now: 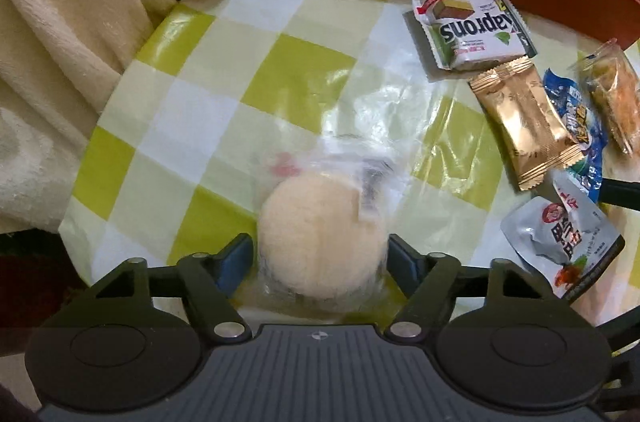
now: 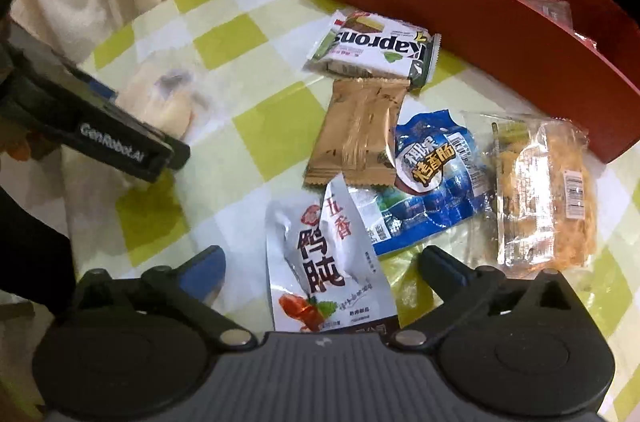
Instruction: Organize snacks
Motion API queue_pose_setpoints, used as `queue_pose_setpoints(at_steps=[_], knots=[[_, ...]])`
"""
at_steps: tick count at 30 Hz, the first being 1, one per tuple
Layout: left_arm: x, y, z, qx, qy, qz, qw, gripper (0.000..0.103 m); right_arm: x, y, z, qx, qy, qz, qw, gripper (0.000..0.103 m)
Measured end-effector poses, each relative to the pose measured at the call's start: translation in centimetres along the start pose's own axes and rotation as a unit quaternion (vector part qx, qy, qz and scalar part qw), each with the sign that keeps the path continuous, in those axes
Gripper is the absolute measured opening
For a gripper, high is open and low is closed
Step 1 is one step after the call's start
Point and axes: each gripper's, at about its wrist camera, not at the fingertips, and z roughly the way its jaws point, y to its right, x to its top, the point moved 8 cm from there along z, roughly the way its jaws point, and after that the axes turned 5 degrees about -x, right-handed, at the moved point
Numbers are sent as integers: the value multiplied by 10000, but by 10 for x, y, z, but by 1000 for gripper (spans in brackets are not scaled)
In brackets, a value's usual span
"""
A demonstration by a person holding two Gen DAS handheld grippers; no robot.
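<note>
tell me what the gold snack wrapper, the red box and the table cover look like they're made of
Gold wrapper: looks like metallised plastic film, shiny, with crimped zigzag ends and creases.
Red box: probably stiff card or thin board with a matte finish; thin flat walls and no shine, though plastic can't be ruled out.
Table cover: seems to be glossy plastic or oilcloth, given its bright reflections and soft wrinkles.
</note>
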Motion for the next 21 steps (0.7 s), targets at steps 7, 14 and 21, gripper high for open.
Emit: queue_pose_setpoints(at_steps=[7, 14, 21], knots=[[0, 4, -3, -167, -42, 50, 9998, 69, -7, 7, -11, -420, 108, 68, 9990, 74], [3, 8, -10, -462, -2, 95, 9989, 67, -15, 12, -28, -94, 72, 552, 9984, 50], [4, 13, -12, -436, 34, 171, 9989, 67, -23, 11, -28, -228, -141, 565, 9980, 51]])
